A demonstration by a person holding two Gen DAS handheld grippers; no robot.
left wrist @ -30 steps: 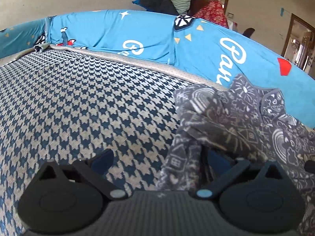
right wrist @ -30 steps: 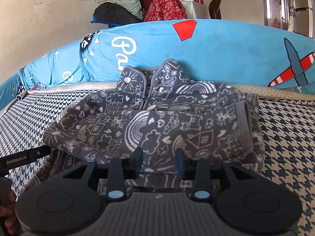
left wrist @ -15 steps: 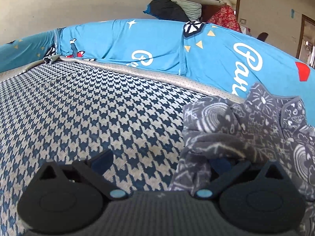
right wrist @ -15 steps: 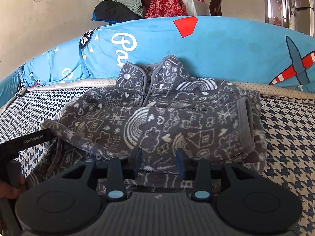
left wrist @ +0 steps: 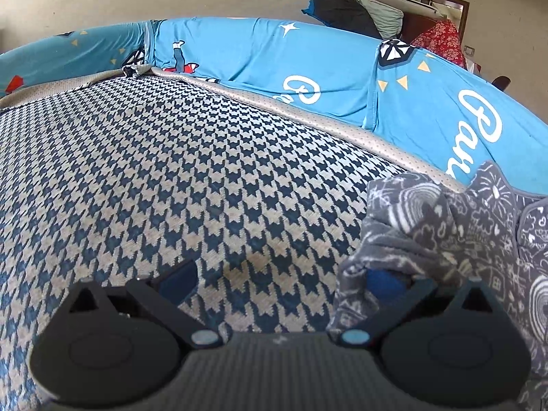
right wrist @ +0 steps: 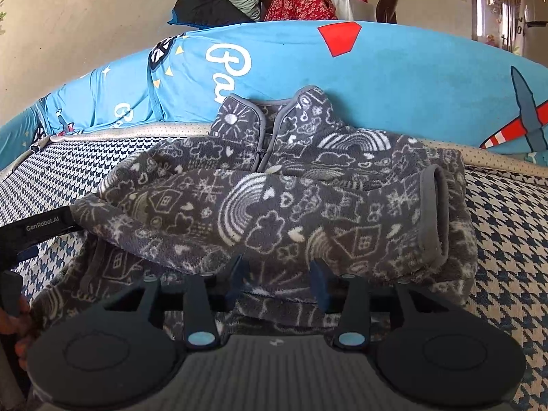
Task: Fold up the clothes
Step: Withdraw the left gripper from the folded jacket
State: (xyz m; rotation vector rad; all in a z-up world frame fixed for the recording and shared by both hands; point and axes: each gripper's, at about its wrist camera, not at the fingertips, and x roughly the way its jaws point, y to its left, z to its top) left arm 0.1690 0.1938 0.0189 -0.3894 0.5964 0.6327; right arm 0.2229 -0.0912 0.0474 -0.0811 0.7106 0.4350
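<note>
- A grey fleece jacket (right wrist: 274, 212) with white doodles — rainbows, houses, clouds — lies on a blue-and-cream houndstooth bed cover (left wrist: 171, 171), its collar leaning against a bright blue cushion (right wrist: 376, 78) at the back.
- One sleeve is folded across the body of the jacket, with its grey-trimmed cuff (right wrist: 435, 215) toward the right side of the right wrist view.
- The left gripper (left wrist: 281, 277) has its fingers spread wide; the left finger sits over bare cover, while the right finger (left wrist: 383, 282) is draped by the jacket's edge, so the fabric hangs over that one pad rather than being pinched between the two.
- In the right wrist view, the left gripper's black bar reaches under the jacket's left edge, and part of a hand (right wrist: 20, 322) shows at the frame's left border.
- The right gripper (right wrist: 277, 281) hovers low at the jacket's near hem, its fingers partly apart with fleece visible in the gap — no cloth is clamped.
- Behind the cushion, a heap of clothes and pillows (right wrist: 246, 3) rests against a pale wall.
</note>
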